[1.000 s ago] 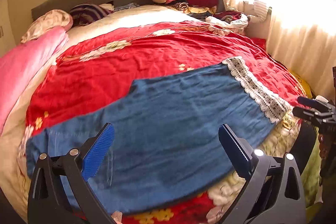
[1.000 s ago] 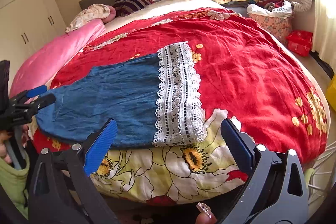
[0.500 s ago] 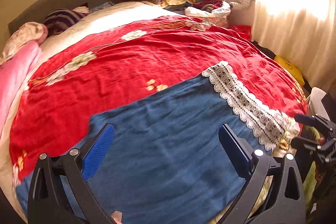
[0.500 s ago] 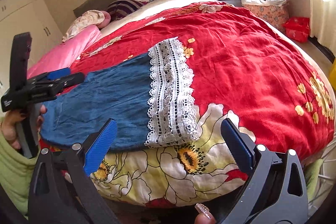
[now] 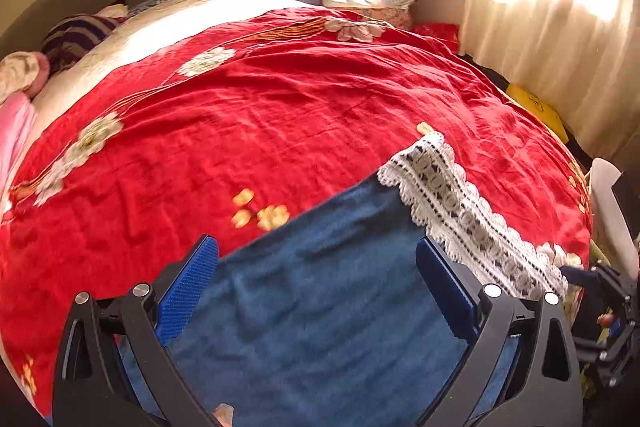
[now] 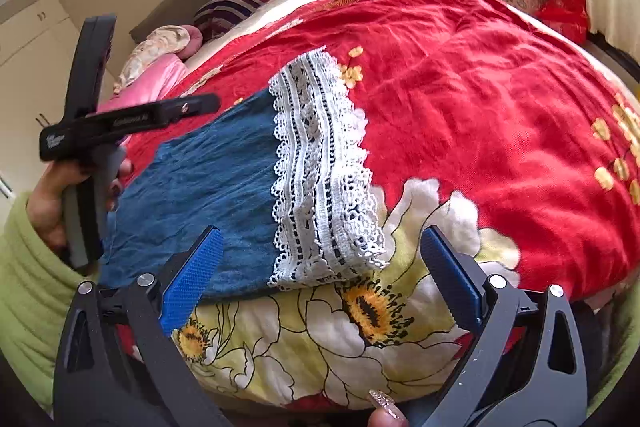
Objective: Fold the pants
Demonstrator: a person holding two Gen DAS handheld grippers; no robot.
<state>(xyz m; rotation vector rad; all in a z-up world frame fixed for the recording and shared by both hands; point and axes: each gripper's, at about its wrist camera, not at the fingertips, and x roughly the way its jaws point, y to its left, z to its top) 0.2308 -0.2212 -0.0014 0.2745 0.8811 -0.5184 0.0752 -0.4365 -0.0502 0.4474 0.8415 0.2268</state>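
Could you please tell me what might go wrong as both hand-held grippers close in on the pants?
1. The white lace hem of the blue denim pants hangs at the bed edge; an open right hand-held gripper might snag its loops or pinch the red floral bedspread too.
2. The open left hand-held gripper hovers over mid-leg fabric, so it may bunch the cloth rather than catch an edge.

Daylight floods in through the curtains (image 5: 552, 39) on my right and blows out that corner to pure white. My left view is soft with motion blur over the blue pants (image 5: 320, 307); the right view is sharper. Fisheye bends the edges, dark vignette in the corners.
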